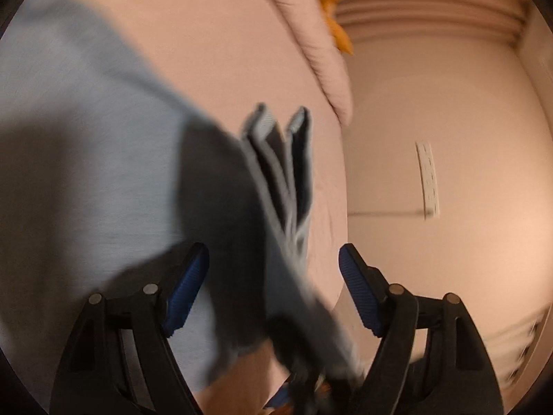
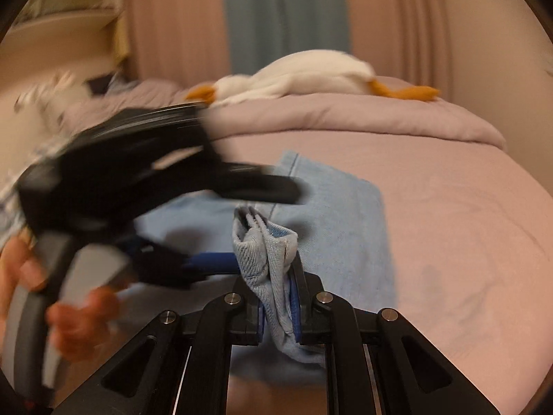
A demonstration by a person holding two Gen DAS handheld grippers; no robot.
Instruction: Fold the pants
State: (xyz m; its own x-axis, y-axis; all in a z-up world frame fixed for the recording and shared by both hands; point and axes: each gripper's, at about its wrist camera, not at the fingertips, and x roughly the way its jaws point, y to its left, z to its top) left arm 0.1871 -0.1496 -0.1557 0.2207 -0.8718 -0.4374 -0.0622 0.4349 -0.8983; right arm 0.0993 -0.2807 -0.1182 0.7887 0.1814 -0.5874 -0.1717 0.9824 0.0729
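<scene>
right tongs (image 2: 280,301): closed tight, blue pads (image 2: 296,302) pressed together on a bunch of cloth, pointing forward and level. left tongs (image 1: 274,266): spread wide, blue pads (image 1: 186,287) well apart, cloth lying between them without being pinched. in the right wrist view the left tongs (image 2: 266,221) reach in from the left, blurred. bare hand (image 2: 74,321) wrapped around their handle, fingers curled.

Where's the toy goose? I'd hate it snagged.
Right wrist view, top centre: the goose lies on the folded duvet, beyond the pants.
</scene>
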